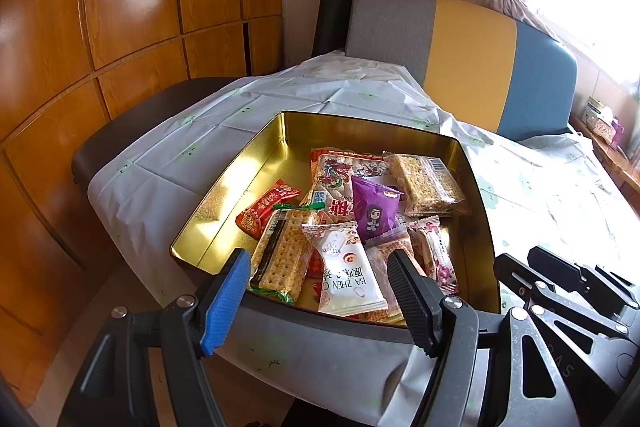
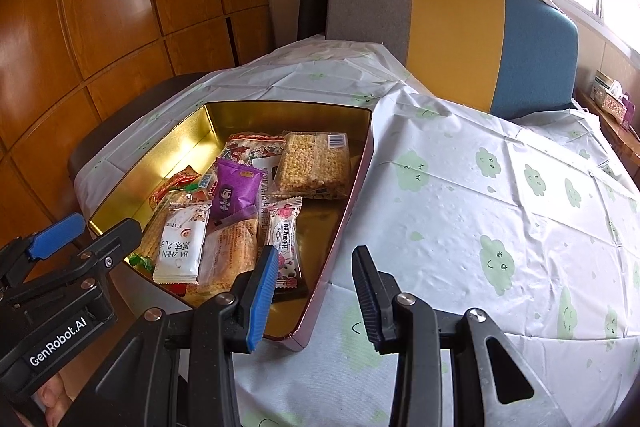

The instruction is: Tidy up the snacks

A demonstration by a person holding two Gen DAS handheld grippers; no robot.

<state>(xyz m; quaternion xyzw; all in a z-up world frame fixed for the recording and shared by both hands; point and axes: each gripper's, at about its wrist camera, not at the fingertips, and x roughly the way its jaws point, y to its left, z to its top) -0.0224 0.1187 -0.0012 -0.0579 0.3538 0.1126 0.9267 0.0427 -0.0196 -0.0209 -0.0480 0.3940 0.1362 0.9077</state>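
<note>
Snacks crowded the gold tin at centre-left; bare tablecloth lay right. Left gripper and right gripper stood spread, empty.

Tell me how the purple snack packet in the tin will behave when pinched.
The purple packet looks puffed with air, so probably light and squashy. Its glossy film may slip. It lies loosely on other wrappers in the tin, so it likely shifts.
</note>
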